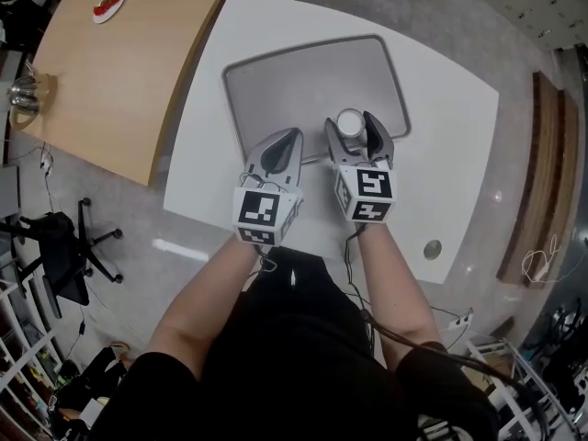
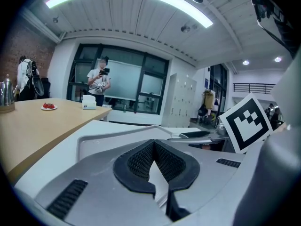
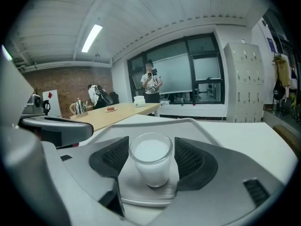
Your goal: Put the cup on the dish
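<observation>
arms reach forward from the body, one gripper in each hand. left gripper (image 2: 154, 145): fingers together, tips meeting, nothing between them. it hangs idle over the near left rim of the dish, just beside the right gripper.

right gripper (image 3: 151, 150): fingers closed against the cup (image 1: 350, 122), one pad on either side, no gap showing at the rim. cup is clear and upright, with white fill nearly to the top; whether it is liquid i cannot tell.

cup's base looks set down on the grey dish (image 1: 303, 72), just inside its near rim. so placement looks all but made; release is the step in hand.

to do it well: part the fingers evenly so neither pad drags the cup sideways. then back out along the finger line, towards the body, before lifting. no twist, since the fill is high. the near rim is close, so keep the fingers clear of it.

dish lies on the white bench (image 1: 441, 154). beyond it is a wooden table (image 1: 119, 72), well apart, carrying a small plate (image 1: 108, 5).
</observation>
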Available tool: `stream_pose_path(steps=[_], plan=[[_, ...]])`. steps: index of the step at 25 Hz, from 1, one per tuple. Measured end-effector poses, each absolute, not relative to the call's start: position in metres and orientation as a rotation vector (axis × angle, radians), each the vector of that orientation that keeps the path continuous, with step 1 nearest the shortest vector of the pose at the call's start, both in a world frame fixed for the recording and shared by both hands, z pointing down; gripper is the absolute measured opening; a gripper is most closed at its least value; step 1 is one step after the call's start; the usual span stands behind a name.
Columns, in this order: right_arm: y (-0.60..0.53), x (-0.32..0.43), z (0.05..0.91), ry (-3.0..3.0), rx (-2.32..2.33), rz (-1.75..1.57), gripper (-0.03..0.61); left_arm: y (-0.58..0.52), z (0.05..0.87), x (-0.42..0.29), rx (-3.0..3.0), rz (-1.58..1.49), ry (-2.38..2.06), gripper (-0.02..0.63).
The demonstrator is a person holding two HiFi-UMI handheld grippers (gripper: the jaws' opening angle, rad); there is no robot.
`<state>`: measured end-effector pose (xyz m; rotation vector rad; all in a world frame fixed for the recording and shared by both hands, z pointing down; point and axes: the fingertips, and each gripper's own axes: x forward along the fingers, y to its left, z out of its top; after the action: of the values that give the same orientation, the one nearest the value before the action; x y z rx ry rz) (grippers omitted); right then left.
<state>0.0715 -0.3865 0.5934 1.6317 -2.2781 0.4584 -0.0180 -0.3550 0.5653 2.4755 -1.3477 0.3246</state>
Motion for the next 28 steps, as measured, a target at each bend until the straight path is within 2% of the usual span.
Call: stream_pose_path(steps=[8,16,17,19,22,24,28], plan=[[-0.367,0.067,0.508,-2.352,1.676,0.325,0.256,-0.337,0.498,-0.027,2.557,0.250,-1.394,0.005],[-0.288,0.051,0.407,-2.463,1.677,0.231,0.253,-0.279,0.411,-0.034,2.626,0.154,-1.416,0.005],[-0.277,0.050,0.395,-2.471,1.689,0.217,0.239,-0.271,0.400,-0.034,2.624,0.128,-1.411,0.005],[-0.256,0.052,0.371,-2.481,1.730,0.173,0.133,-0.254,0.379,-0.032,2.631,0.075,-1.398,0.005],[-0.224,0.054,0.346,-2.499,1.779,0.117,0.052,-0.228,0.355,-0.031,2.659,0.027,-1.387,0.005],[-0.205,0.055,0.335,-2.512,1.802,0.100,0.021,-0.211,0.342,-0.030,2.668,0.002,-1.383,0.005],[-0.174,0.051,0.326,-2.537,1.780,0.091,0.014,-0.182,0.331,-0.027,2.677,-0.025,-1.363,0.005]])
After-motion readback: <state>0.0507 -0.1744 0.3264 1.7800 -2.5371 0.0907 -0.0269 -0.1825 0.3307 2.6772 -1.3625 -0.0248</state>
